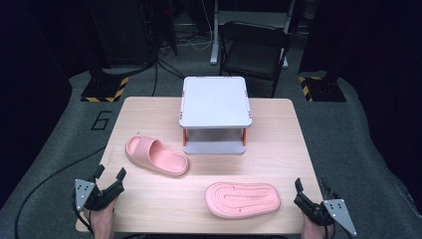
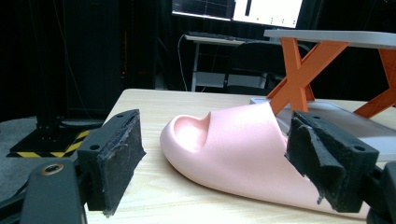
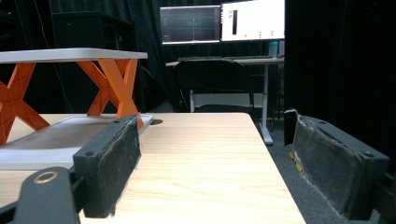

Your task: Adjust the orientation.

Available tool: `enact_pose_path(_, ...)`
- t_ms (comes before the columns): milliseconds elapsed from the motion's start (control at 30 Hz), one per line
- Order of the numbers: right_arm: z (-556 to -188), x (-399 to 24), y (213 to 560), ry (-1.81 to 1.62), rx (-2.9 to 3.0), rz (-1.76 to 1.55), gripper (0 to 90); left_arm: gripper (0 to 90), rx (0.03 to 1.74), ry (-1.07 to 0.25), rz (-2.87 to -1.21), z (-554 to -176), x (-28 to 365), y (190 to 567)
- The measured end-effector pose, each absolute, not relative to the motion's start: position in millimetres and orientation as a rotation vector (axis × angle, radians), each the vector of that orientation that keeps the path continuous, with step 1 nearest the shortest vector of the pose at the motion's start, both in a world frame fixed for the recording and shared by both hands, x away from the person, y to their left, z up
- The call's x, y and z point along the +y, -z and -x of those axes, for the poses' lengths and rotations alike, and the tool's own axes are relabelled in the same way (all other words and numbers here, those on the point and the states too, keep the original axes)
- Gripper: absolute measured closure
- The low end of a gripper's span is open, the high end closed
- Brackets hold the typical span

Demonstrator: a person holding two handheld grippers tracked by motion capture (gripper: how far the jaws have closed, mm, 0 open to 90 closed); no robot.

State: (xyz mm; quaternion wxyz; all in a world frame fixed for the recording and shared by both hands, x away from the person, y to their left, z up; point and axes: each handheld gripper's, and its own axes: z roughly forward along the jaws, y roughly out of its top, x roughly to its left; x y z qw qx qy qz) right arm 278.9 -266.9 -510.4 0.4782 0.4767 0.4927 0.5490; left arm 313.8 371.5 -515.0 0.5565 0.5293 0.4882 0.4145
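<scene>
Upright slipper: pink moulded foam slipper [image 1: 157,156] lying sole down on the light wooden bench [image 1: 149,209], at about 10 o'clock from the bench's middle, toe end toward 4 o'clock.
Upturned slipper: matching pink foam slipper [image 1: 242,199] lying sole up, grooved tread showing, at about 5 o'clock near the front edge, well apart from the first.
Left gripper: black two-jaw gripper [image 1: 109,178] held in a hand at 7 o'clock, over the front left corner of the bench; jaws spread wide, nothing between the pads.
Left gripper view: the upright slipper [image 2: 243,154] lies ahead between the lines of the two jaws, untouched.
Right gripper: black two-jaw gripper [image 1: 312,188] held at 5 o'clock, by the front right corner of the bench; jaws spread wide, holding nothing.
Rack: grey two-tier shelf rack with orange crossed legs [image 1: 215,115] standing at 12 o'clock toward the back of the bench, just behind the upright slipper.
Background: black folding chair [image 1: 254,50] on the floor beyond the bench.
</scene>
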Motion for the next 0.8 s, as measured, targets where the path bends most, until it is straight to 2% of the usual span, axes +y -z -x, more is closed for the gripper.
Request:
enact_pose_path(233,-280,-267,513,-1.333,1.203,-1.165,15.1,21.5,1.135,-0.964,-1.277,-317,369,516)
enact_pose_path(600,-276,-270,513,-1.351,1.183,-1.181,15.2,21.7,1.117,-0.915,-1.355,-325,356,519)
enact_pose_path(800,-278,-266,512,-1.347,1.199,-1.171,15.3,20.6,1.231,-0.864,-1.377,-339,344,521)
